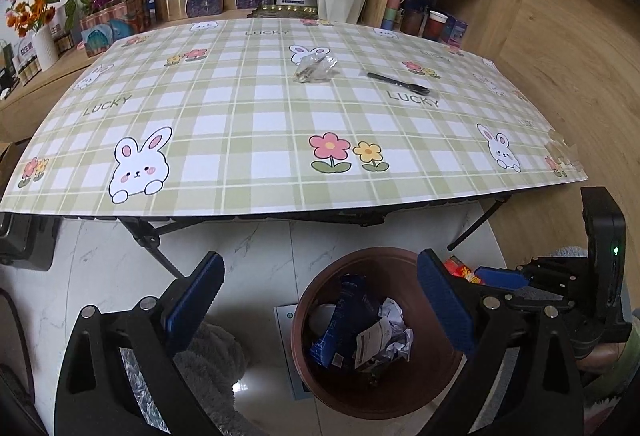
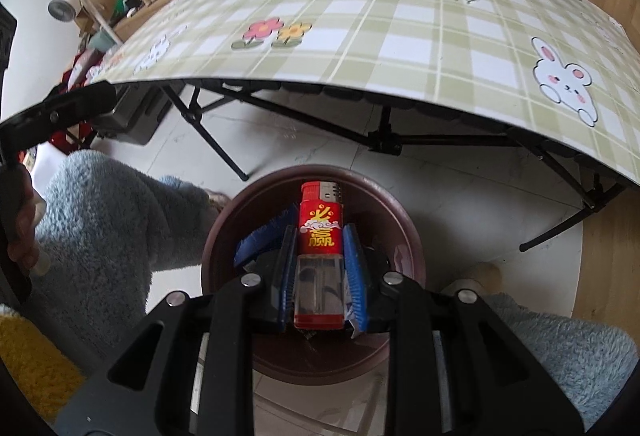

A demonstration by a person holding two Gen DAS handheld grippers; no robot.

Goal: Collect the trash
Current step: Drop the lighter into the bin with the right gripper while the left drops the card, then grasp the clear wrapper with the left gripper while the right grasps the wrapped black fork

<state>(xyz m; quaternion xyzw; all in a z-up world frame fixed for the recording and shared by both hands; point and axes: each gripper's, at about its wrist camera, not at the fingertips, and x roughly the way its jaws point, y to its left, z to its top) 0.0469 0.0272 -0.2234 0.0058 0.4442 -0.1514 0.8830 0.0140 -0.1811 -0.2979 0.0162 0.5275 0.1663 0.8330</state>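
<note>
Left wrist view: one line per thing.
Left gripper (image 1: 320, 300): black frame with blue ribbed pads, jaws spread wide, nothing between them, hanging over the bin.
Bin: round brown plastic trash bin (image 1: 312, 300) on the white marble floor, just in front of the table edge.
Bin contents: crumpled white paper (image 1: 394, 334) and a dark blue wrapper (image 1: 348, 312) lying inside.
Table: folding table under a green checked cloth with rabbits and flowers (image 1: 256, 124).
Left on the table: a crumpled clear plastic wrapper (image 1: 316, 66) and, to its right and apart from it, a black pen (image 1: 396, 81).
Right gripper (image 1: 496, 276): seen at the right edge, above the bin rim.

Right wrist view: one line per thing.
Right gripper (image 2: 319, 232): blue pads pinching a red and clear plastic lighter (image 2: 320, 232), held directly over the brown bin (image 2: 400, 220).
Lighter: upright between the pads, metal top pointing away from the camera.
Person: fuzzy blue-grey sleeve (image 2: 104, 220) at the left.
</note>
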